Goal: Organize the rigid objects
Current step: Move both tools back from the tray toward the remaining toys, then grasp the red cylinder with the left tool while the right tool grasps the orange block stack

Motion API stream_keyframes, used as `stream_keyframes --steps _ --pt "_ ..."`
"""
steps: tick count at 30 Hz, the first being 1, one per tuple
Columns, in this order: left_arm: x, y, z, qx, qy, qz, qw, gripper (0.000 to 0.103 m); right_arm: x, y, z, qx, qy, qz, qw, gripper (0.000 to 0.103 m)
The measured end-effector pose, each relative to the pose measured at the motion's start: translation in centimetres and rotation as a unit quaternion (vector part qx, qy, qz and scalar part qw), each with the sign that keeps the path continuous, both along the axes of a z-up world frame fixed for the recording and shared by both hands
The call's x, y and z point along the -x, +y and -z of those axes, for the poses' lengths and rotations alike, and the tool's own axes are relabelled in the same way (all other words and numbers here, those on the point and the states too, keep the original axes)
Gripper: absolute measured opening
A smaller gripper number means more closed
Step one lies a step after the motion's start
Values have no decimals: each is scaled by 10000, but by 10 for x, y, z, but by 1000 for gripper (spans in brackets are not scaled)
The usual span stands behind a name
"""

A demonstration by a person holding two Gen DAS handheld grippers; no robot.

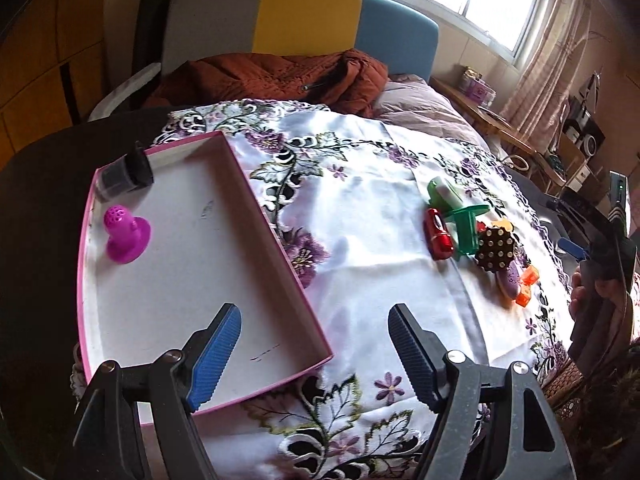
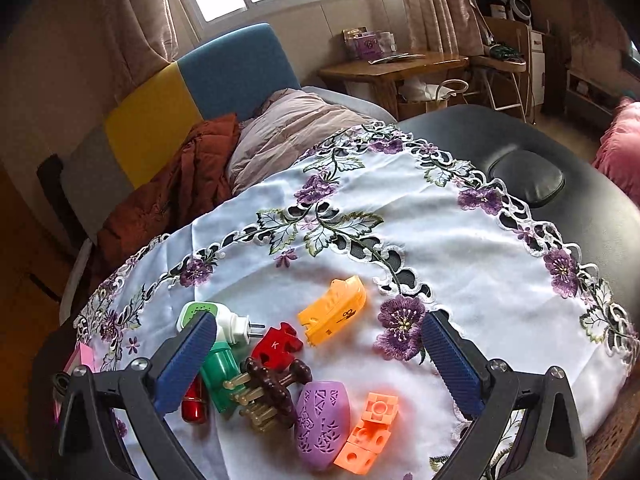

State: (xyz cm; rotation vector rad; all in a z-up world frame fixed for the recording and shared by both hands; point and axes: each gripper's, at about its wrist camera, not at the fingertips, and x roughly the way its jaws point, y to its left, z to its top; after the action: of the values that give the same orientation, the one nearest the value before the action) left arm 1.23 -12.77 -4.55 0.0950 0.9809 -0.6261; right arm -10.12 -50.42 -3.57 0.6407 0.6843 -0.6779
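Sorting job looks partway through. The shallow pink-rimmed cardboard tray sits on the white floral-embroidered cloth over the table, and it's my landmark. Inside it, at the far-left corner: a dark grey cylindrical cap-like piece, and just nearer than that a magenta perforated plastic plug. Rest of the tray floor is bare.

Left claw hovers over the tray's near-right corner, jaws spread wide, nothing between them.

Everything else is piled well to the right of the tray: green-and-white plug-in device, red glossy toy car, red puzzle-shaped block, dark brown peg brush, purple cut-out oval shell, orange snap-together cube blocks, and an orange-yellow plastic clip w/ scissors mark a bit farther out.

Right claw hangs over that pile, also wide open, gripping nothing.

My guess: pick phase, next item not yet chosen. Next move prob. needs the right claw to drop onto one piece; the purple shell or orange blocks look easiest, being at the pile's edge. The brush, car and green device are touching, so a grab there risks dragging neighbours.
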Motion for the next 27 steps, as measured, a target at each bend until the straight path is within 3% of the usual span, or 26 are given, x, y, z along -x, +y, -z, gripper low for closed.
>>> stream_keyframes --steps 12,20,27 --pt "-17 -104 11 -247 24 855 9960 77 5 -3 -4 -70 -226 47 9997 103" --pt "-35 -171 34 -345 114 1449 9888 71 8 -5 -5 -152 -347 75 9993 103" --pt "-51 -213 59 -524 238 1591 9856 61 17 -15 -5 -282 -520 339 9977 103"
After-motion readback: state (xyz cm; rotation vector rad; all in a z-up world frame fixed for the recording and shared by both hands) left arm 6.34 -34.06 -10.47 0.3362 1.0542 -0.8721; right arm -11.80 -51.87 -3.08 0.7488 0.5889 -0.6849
